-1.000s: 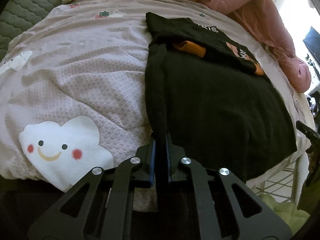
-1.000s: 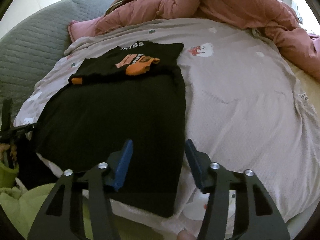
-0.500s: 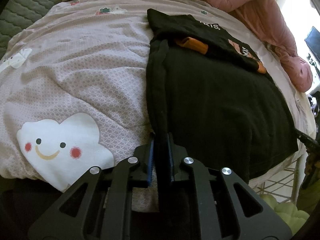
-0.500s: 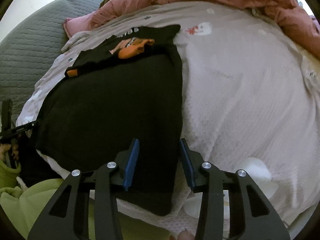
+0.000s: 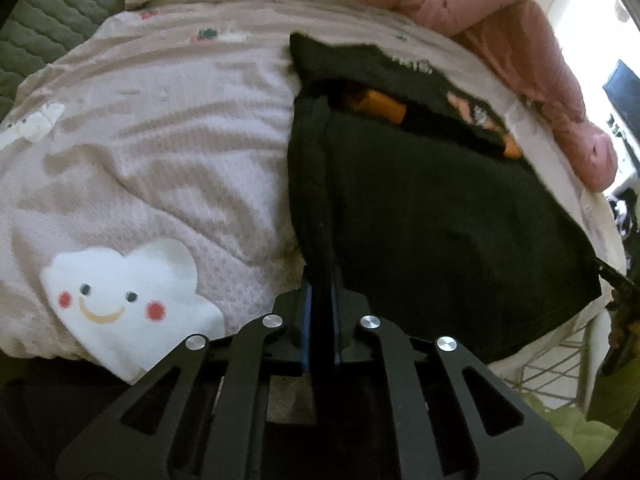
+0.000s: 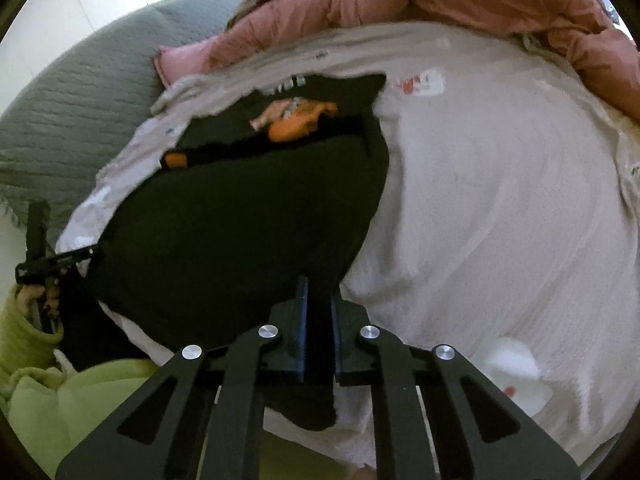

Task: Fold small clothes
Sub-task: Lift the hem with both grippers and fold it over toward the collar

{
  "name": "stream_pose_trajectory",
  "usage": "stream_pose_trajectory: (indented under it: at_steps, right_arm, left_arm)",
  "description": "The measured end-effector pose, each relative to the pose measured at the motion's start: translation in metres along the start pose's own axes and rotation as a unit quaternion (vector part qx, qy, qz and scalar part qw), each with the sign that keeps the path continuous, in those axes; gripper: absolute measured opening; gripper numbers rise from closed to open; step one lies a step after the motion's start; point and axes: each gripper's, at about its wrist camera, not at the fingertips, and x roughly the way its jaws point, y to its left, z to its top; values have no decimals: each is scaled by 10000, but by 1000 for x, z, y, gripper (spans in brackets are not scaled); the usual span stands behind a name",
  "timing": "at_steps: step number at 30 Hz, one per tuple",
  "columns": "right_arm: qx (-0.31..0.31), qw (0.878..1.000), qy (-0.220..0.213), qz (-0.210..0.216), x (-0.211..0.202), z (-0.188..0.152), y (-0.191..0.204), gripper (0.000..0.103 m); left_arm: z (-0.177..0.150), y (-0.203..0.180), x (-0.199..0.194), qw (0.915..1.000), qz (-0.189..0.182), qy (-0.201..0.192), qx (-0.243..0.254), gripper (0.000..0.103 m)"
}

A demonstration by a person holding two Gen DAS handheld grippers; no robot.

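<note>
A small black shirt [image 5: 440, 216] with orange print lies flat on the bed, its far part folded over so the print shows. My left gripper [image 5: 319, 280] is shut on the shirt's near left corner, black cloth pinched between the blue pads. In the right wrist view the same black shirt [image 6: 248, 216] spreads to the left, and my right gripper [image 6: 319, 286] is shut on its near right corner, the hem hanging below the jaws. The left gripper shows at the far left of the right wrist view, at the shirt's other corner.
The bed carries a pale pink quilt [image 5: 160, 152] with a white smiling cloud patch [image 5: 124, 304]. A rumpled pink duvet [image 6: 480, 0] is heaped at the far side. A grey padded headboard [image 6: 68, 112] stands left. A green sleeve [image 6: 28, 332] is near the bed edge.
The right gripper's jaws have closed from wide apart onto the shirt's near right corner. The left gripper has kept its hold on the other corner without moving.
</note>
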Motion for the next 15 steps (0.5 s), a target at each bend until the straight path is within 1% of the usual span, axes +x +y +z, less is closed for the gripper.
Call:
stream_pose_trajectory:
  at_steps: [2, 4, 8, 15]
  right_arm:
    - [-5, 9998, -205, 64, -11, 7, 0, 8]
    - [-2, 9991, -395, 158, -18, 14, -1, 8]
    - [123, 9971, -666, 344, -22, 30, -5, 8]
    - [271, 9934, -1011, 463, -23, 65, -8, 8]
  left_arm:
    - [5, 1, -12, 9998, -64, -176, -49, 2]
    - [11, 5, -23, 9991, -231, -317, -177, 2]
    - [27, 8, -36, 9972, -435, -505, -344, 2]
    - [62, 12, -42, 9941, -557, -748, -556, 2]
